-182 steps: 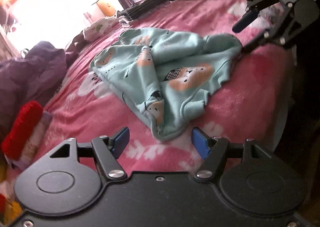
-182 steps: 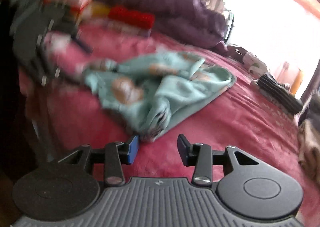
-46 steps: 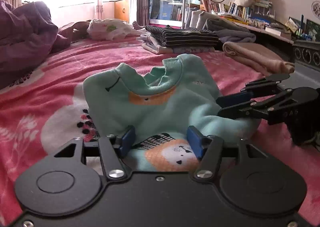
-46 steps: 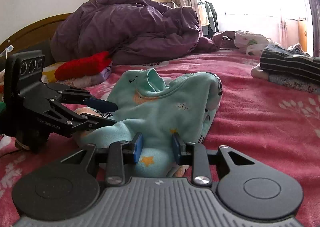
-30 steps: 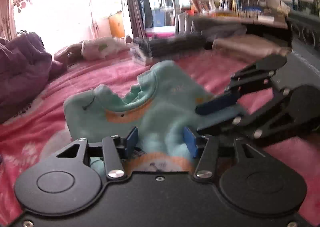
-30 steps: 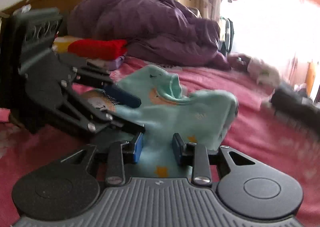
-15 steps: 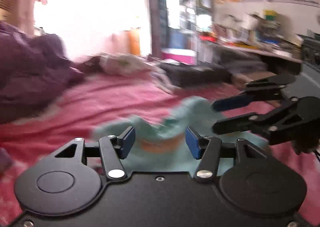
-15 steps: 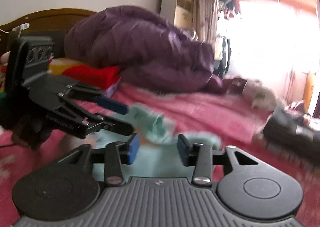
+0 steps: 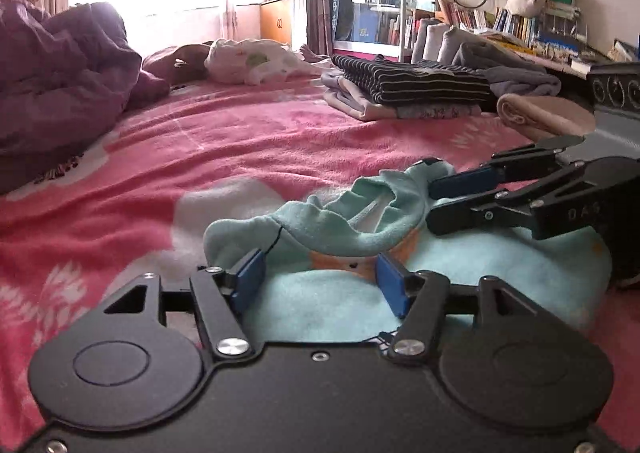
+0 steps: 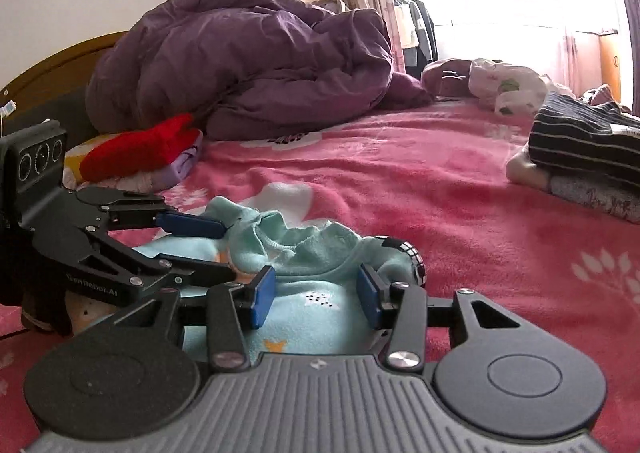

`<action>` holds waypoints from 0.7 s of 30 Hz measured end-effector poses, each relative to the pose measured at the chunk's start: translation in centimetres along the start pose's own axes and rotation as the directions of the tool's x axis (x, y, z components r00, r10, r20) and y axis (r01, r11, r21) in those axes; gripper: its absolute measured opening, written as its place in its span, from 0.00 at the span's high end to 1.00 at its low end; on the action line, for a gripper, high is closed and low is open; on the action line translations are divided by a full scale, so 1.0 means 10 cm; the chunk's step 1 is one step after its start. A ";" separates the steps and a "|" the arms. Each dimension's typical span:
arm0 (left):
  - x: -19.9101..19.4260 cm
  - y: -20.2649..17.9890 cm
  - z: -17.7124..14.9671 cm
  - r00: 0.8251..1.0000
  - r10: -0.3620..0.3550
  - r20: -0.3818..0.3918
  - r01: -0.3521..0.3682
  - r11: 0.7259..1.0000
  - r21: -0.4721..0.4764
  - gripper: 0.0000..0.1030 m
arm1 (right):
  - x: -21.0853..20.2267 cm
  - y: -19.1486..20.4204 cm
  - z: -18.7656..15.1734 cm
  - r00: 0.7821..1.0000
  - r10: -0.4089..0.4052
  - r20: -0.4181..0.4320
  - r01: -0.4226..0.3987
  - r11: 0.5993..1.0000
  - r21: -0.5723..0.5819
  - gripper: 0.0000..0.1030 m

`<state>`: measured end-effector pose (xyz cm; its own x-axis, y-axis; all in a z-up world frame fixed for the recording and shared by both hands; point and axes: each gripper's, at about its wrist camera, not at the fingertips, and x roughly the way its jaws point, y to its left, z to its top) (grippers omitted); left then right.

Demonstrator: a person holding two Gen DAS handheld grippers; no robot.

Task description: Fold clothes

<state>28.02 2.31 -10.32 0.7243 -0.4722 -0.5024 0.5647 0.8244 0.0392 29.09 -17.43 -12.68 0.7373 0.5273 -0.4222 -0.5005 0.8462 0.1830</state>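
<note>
The purple duvet fills the bed's 9 o'clock side. The mint top now lies low on the pink blanket, no longer lifted as a second ago, so one fold looks laid. The left gripper has let go, fingers spread over the cloth; the right gripper at 3 o'clock is also spread, holding nothing. Bare blanket stretches toward 12 o'clock. The striped stack sits at 1 o'clock, well apart.
</note>
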 end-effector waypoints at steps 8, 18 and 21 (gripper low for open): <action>-0.54 -0.19 0.03 0.994 0.028 0.102 -0.034 0.998 0.060 0.41 | -0.54 0.41 0.05 0.995 -0.048 0.083 0.057 0.992 -0.111 0.56; -0.45 -0.31 -0.25 1.000 0.023 0.013 -0.024 0.999 0.029 0.36 | -0.47 0.46 -0.26 0.999 -0.041 -0.005 0.041 0.998 -0.039 0.53; -0.46 -0.28 -0.25 1.000 0.005 0.028 -0.005 1.000 0.013 0.36 | -0.55 0.47 -0.23 0.998 -0.060 -0.006 0.060 0.998 -0.001 0.54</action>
<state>22.08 3.01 -10.29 0.7379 -0.4770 -0.4775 0.5660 0.8227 0.0529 21.67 -16.55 -11.57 0.7634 0.4754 -0.4374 -0.4558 0.8762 0.1567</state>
